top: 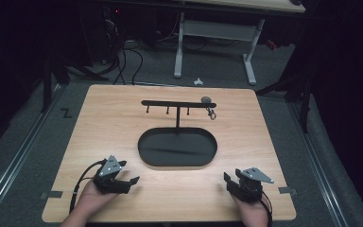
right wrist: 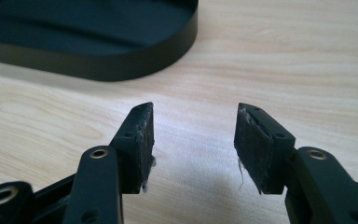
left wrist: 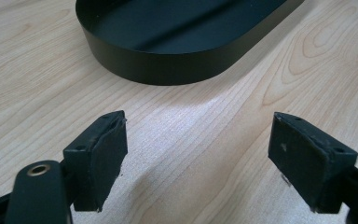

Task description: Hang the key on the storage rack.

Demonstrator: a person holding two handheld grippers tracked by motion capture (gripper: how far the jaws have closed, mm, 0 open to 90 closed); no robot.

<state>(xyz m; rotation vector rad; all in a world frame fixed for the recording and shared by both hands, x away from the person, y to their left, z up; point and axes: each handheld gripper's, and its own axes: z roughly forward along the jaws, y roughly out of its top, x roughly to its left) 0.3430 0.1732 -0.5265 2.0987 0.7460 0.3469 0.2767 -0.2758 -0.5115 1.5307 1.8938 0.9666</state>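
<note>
Left gripper (top: 125,182) low over counter (top: 108,127) near left front edge, jaws wide, empty, right gripper (top: 232,182) near right front, jaws parted, empty, black tray (top: 177,147) between, rack (top: 177,105) behind tray.

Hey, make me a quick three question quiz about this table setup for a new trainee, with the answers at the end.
1. True or false: both the left gripper and the right gripper are open with nothing between their jaws.
2. What shape is the black tray at the foot of the stand? A round, B oval, C square.
3. Fill in: the small metal clip hangs near the ____ end of the stand's bar, as the high view shows it.

Key
1. True; each gripper view shows bare wooden table between the jaws.
2. B.
3. Right; the three pegs further left look bare.
</note>
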